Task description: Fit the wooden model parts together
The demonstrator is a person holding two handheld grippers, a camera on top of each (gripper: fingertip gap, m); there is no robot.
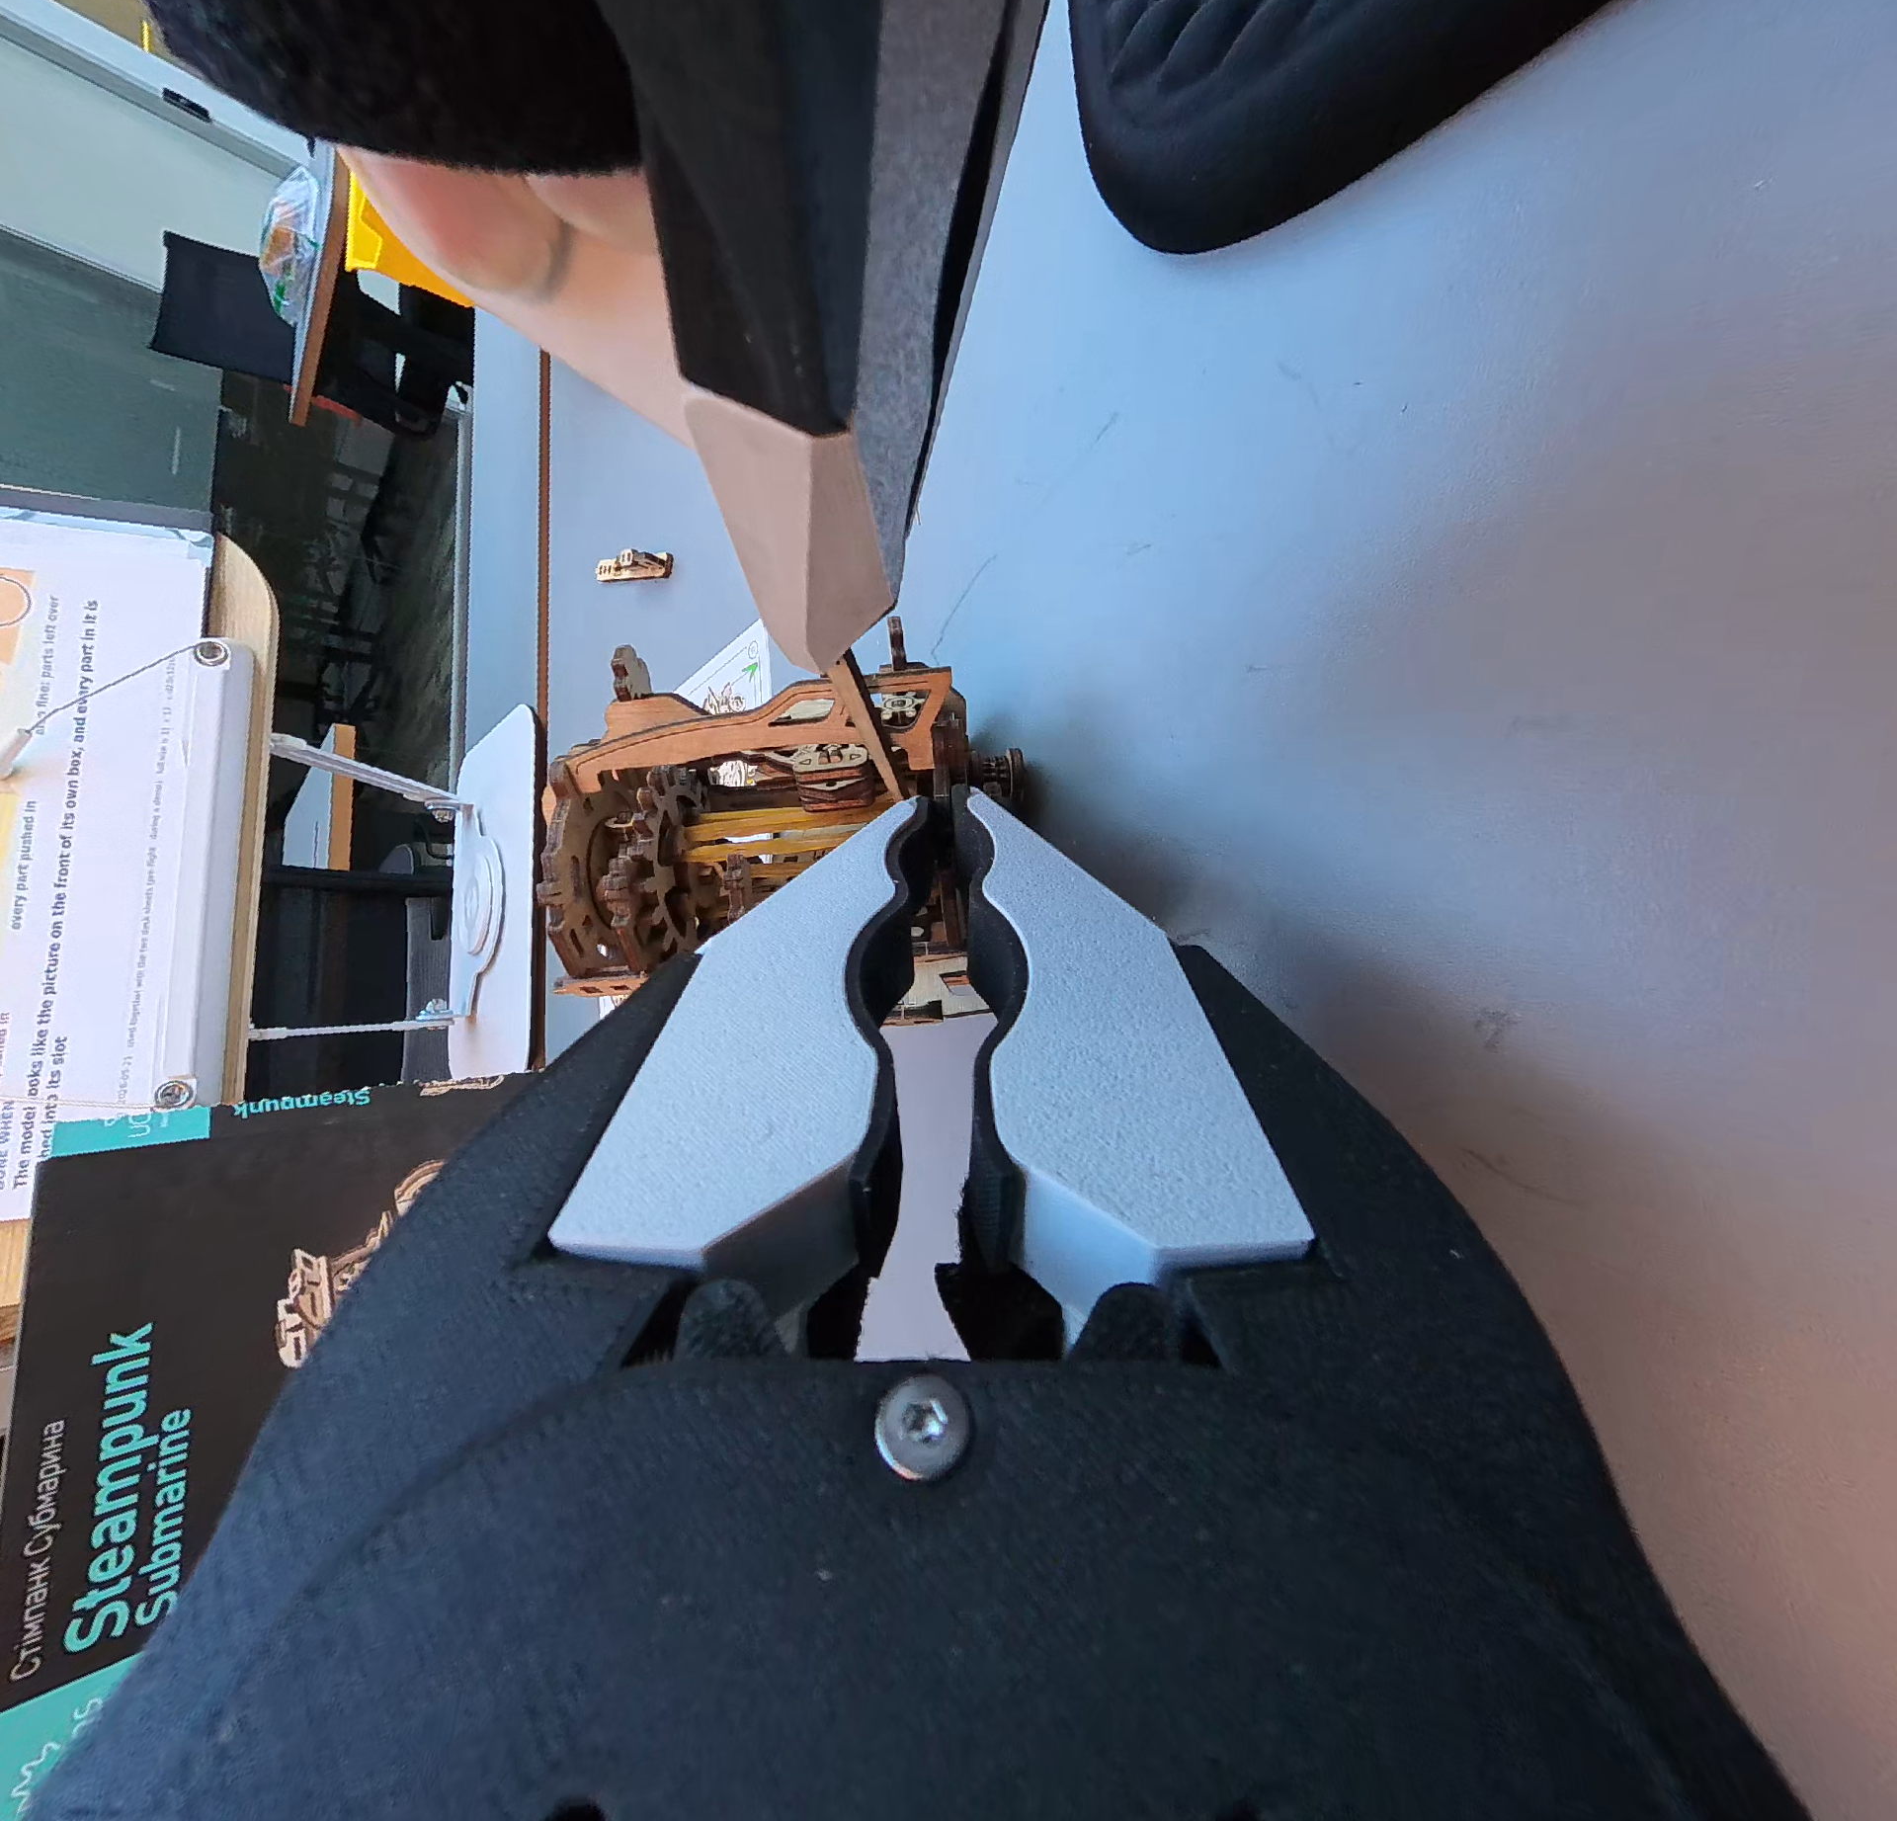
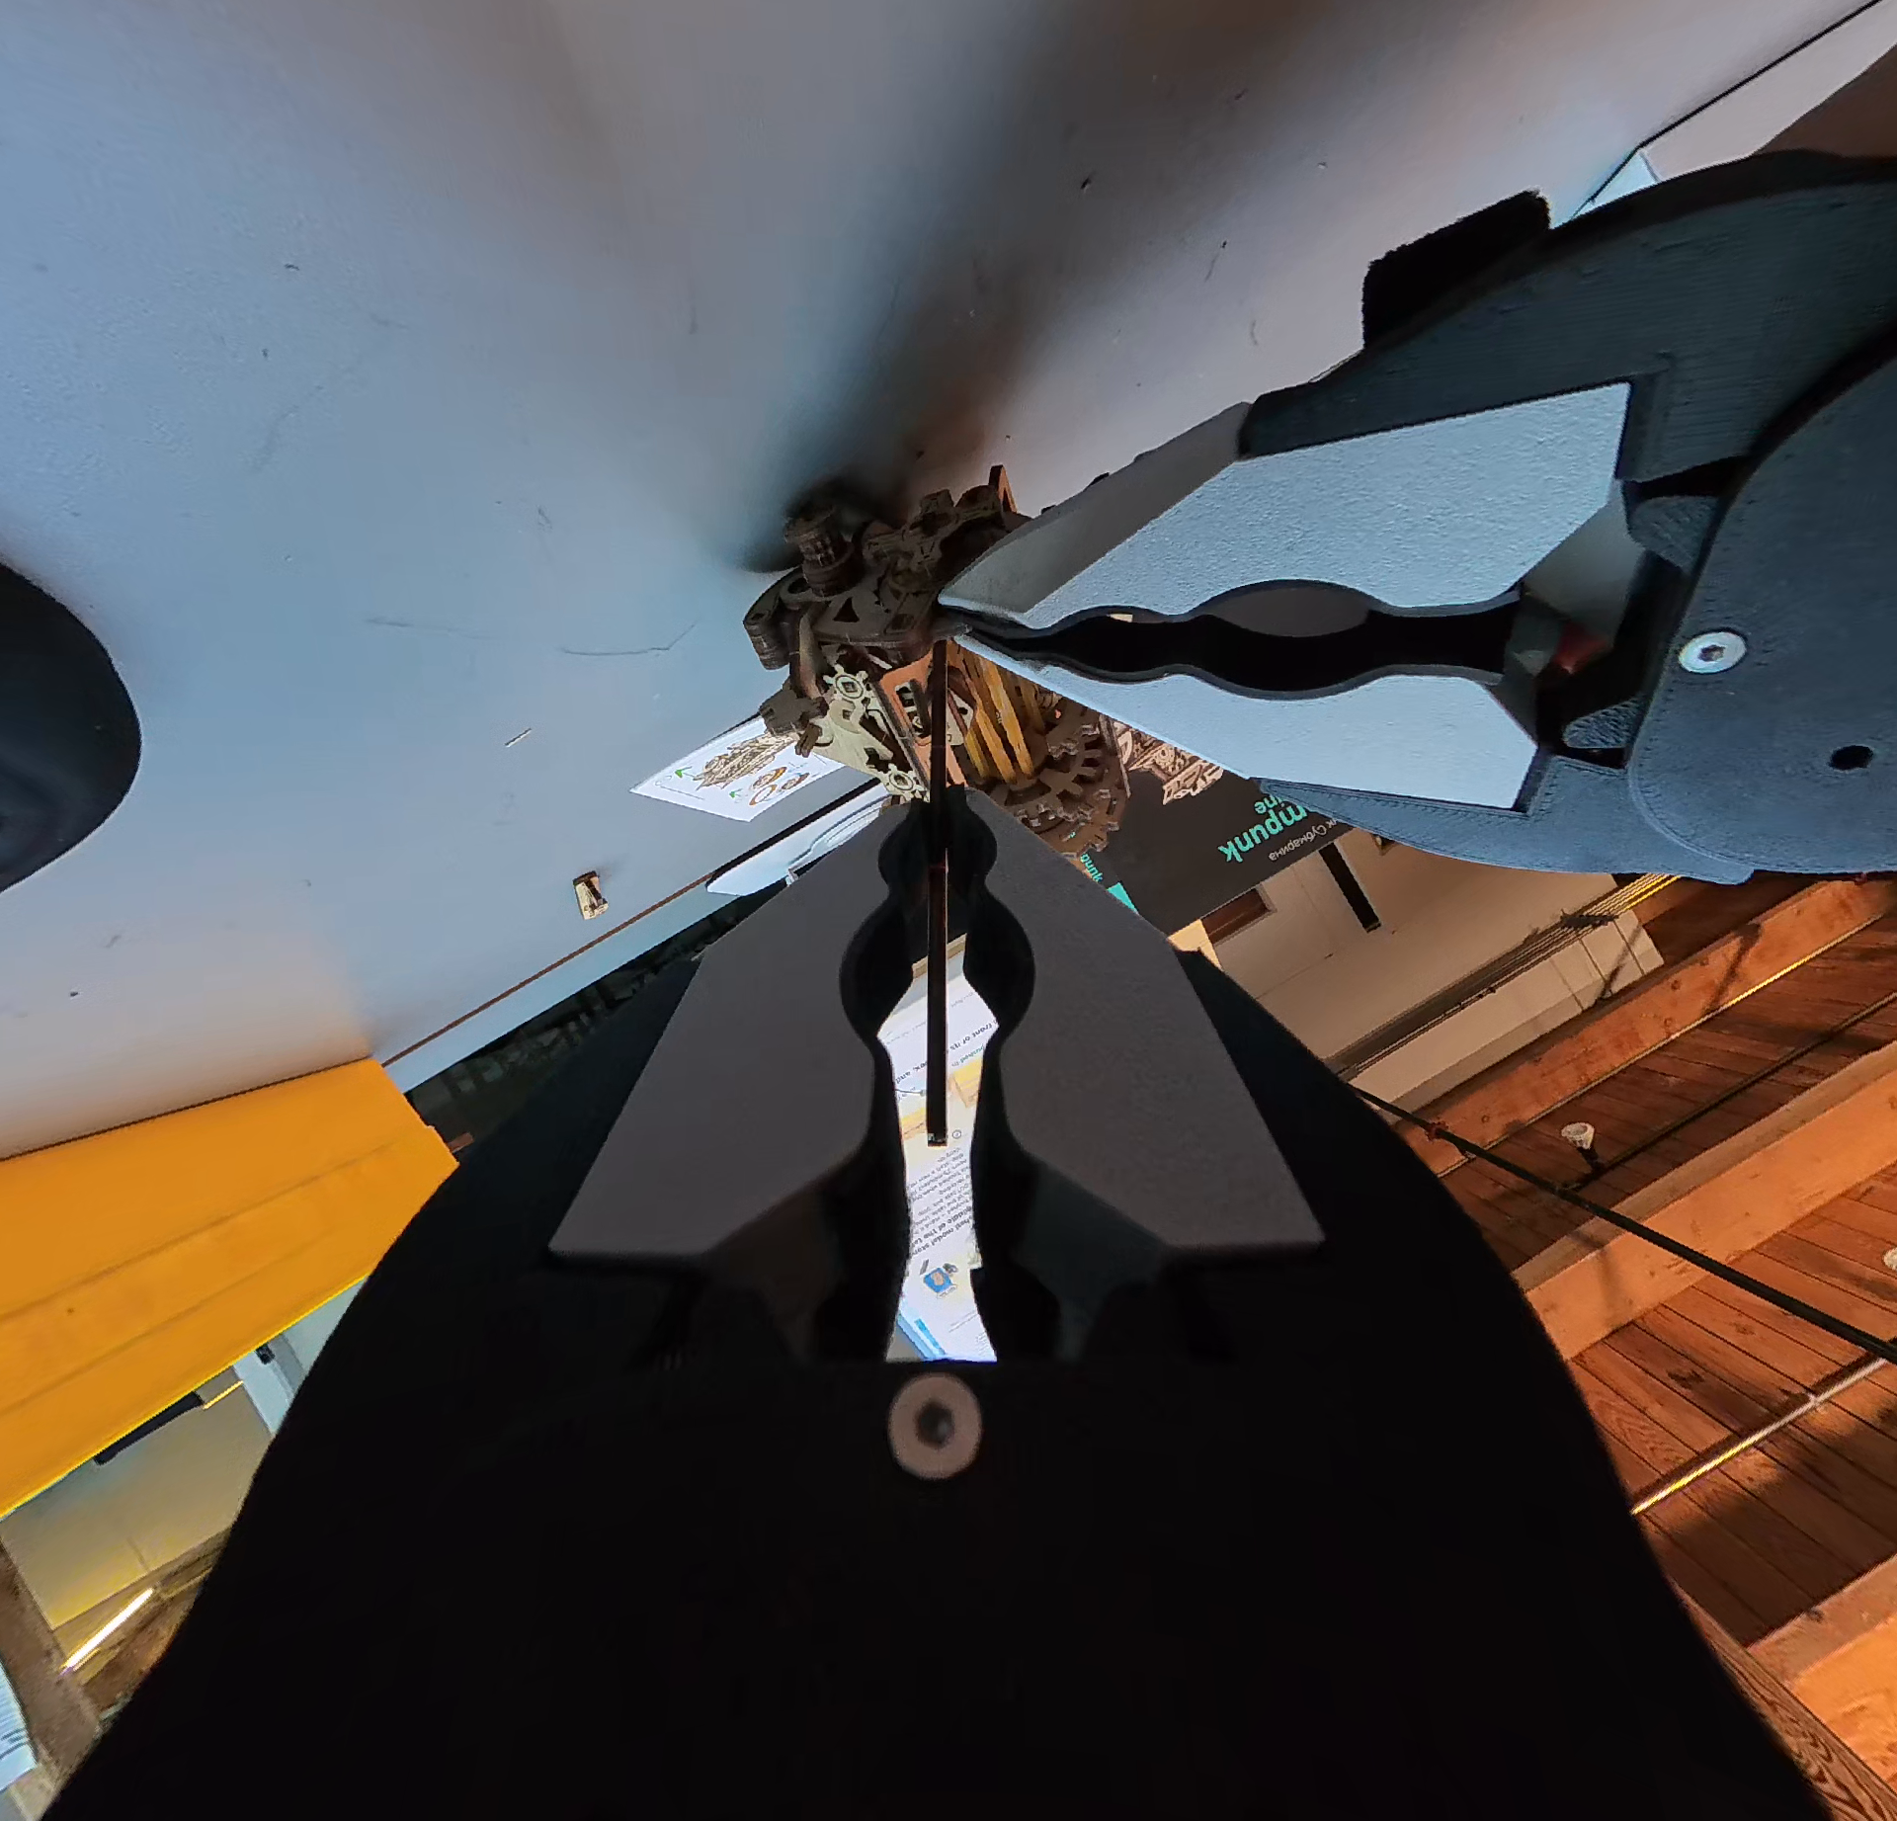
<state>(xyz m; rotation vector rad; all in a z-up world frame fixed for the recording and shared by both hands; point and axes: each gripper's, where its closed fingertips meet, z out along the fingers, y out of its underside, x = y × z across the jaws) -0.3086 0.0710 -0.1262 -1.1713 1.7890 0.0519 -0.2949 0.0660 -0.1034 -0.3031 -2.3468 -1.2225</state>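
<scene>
Left gripper (image 1: 939, 812) pinching wooden model (image 1: 739, 827); right gripper (image 2: 936, 812) pinching thin wooden strip (image 2: 936, 950), tip hidden inside model.

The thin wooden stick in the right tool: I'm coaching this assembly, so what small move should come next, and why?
Probably ease the thin stick a little further into the wooden model. The right tool pinches the stick, whose far end already meets the model's upper frame, while the left tool is shut on the model's edge against the table, bracing it.
</scene>
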